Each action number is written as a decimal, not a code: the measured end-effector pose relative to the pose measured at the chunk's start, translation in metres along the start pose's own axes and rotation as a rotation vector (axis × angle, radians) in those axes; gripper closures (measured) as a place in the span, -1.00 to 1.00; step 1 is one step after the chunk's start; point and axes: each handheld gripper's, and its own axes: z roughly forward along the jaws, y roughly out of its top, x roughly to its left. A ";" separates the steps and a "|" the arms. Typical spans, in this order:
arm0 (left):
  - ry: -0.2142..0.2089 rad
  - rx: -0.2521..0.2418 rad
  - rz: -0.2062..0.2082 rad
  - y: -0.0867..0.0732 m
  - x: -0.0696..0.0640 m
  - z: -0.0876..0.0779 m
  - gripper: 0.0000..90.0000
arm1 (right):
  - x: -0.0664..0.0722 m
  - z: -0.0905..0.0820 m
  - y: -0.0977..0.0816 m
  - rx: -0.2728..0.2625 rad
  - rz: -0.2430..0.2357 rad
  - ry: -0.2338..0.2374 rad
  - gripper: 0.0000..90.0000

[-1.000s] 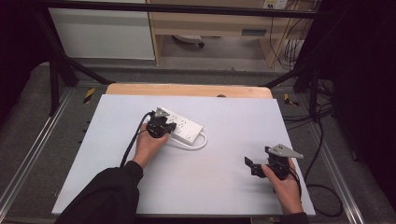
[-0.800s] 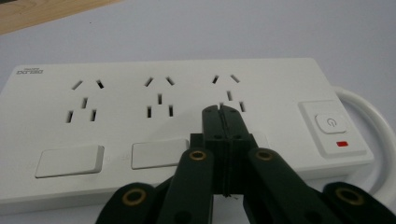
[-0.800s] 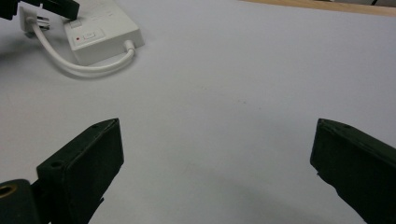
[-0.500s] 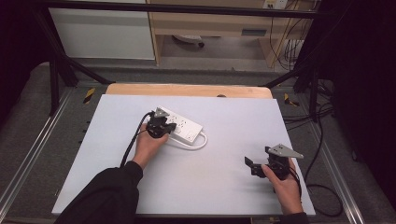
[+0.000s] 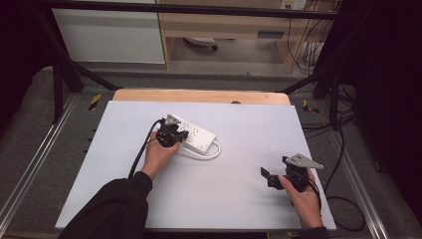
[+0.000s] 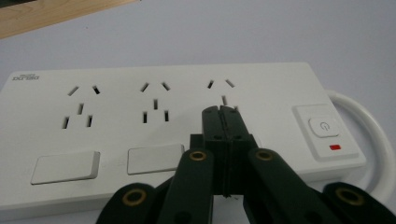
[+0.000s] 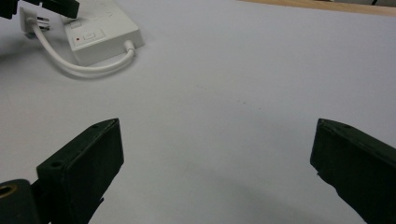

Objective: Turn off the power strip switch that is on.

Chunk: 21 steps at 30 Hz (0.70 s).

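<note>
Left gripper view: left gripper (image 6: 222, 112), jaws pressed together with nothing between, tips resting on or just above the power strip (image 6: 140, 102) below its third socket; the power button (image 6: 323, 127) lies to their right. Step, probably: poking the switch; next, a sideways shift onto it. Right gripper (image 5: 274, 178) idles, jaws spread wide over bare table (image 7: 261, 74)

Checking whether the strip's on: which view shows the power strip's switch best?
Left gripper view: the switch sits close and sharp at the power strip's right end, with a red mark beneath it. The right gripper view shows it small and far off. In the high view the strip is too small to make the switch out.
</note>
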 end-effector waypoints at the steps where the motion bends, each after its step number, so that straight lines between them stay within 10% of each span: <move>1: -0.001 -0.002 -0.001 0.000 0.000 0.000 1.00 | 0.000 0.000 0.000 0.001 -0.002 0.000 -0.93; 21: -0.001 -0.040 -0.010 0.004 -0.003 -0.003 0.69 | 0.000 0.000 0.000 0.002 -0.002 0.002 -0.93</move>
